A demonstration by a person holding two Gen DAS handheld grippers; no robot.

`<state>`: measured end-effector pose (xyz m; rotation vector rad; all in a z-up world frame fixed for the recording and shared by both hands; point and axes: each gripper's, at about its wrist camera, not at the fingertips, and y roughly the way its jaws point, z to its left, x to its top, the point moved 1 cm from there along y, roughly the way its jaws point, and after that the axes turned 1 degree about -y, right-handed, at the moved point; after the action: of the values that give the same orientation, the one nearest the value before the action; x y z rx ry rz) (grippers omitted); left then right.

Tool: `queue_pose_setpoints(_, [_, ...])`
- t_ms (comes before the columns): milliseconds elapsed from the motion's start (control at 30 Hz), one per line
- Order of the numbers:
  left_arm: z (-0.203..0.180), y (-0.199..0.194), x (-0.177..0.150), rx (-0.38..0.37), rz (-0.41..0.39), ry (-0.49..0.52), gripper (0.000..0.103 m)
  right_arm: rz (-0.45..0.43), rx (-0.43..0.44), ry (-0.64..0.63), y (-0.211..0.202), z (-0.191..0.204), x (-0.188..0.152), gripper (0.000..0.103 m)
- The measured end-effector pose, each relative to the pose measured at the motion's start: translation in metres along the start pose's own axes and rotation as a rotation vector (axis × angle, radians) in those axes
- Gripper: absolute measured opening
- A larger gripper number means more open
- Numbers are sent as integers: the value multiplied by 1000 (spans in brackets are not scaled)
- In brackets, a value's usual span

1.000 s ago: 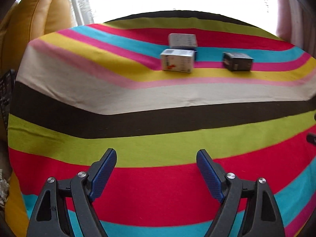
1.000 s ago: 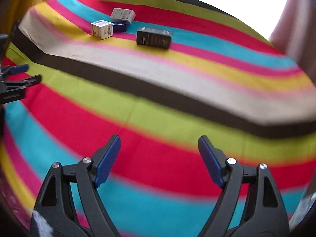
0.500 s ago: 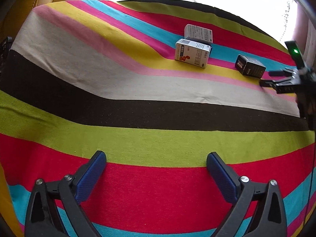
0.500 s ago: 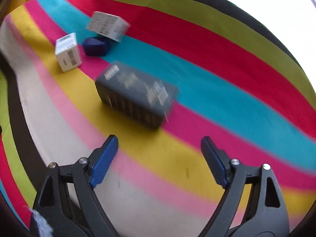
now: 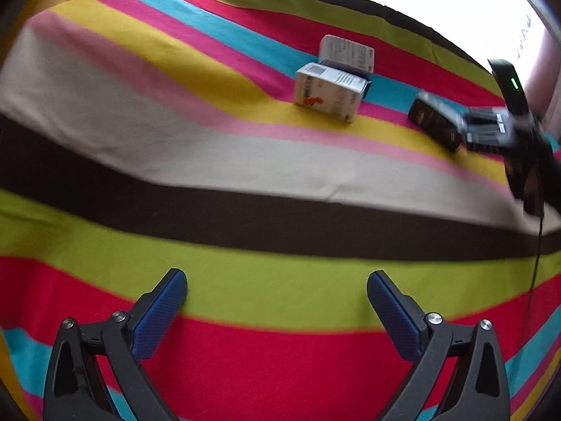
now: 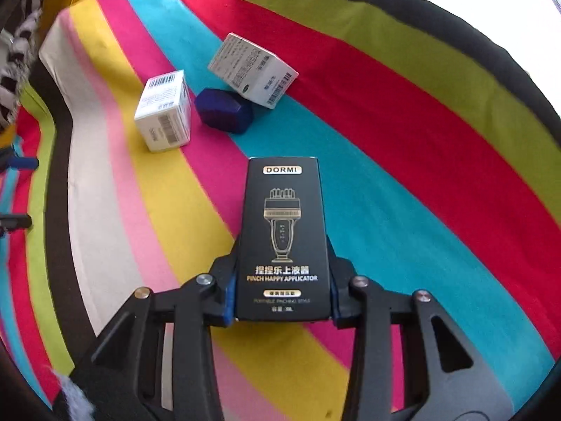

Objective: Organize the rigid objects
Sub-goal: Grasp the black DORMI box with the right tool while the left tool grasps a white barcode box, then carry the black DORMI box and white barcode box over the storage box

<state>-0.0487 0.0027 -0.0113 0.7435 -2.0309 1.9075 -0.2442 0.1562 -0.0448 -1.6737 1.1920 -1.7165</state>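
Black gold-printed DORMI box clamped between right fingers; left fingers apart.

Woven striped cloth; black box (seemingly satin card)
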Motion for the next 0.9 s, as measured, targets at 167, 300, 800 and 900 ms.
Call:
queue_pose_setpoints(167, [-19, 33, 64, -40, -35, -229, 103, 22, -82, 75, -25, 32, -24, 42])
queue_pose_setpoints(300, [-33, 61, 116, -1, -63, -385, 103, 9, -87, 141, -36, 46, -36, 43])
queue_pose_setpoints(800, [-41, 44, 106, -83, 44, -41, 51, -43, -39, 201, -49, 56, -59, 43])
queue_pose_setpoints(900, [-41, 42, 81, -101, 137, 143, 43, -43, -39, 218, -47, 57, -60, 45])
